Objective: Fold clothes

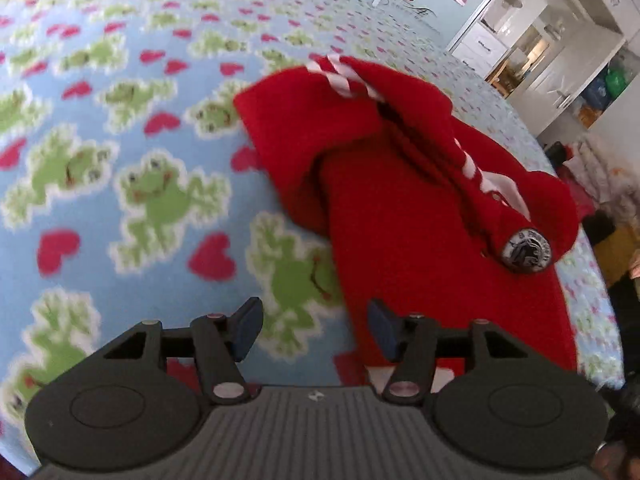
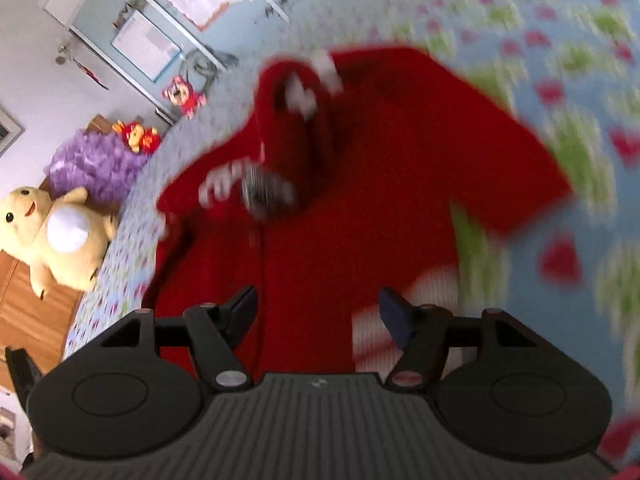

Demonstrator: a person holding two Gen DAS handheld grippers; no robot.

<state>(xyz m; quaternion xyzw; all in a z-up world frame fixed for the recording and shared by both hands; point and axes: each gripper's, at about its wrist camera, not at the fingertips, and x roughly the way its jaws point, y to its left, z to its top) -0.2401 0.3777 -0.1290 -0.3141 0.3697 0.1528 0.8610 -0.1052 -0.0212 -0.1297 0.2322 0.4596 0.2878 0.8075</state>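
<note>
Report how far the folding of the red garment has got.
Done: the red garment lies on the frog-print blanket with its upper part, striped trim and metal button bunched over the body, a rough start rather than a neat fold. In hand: nothing; the left gripper and right gripper are both open above the cloth. Left: flattening it and making clean folds.
</note>
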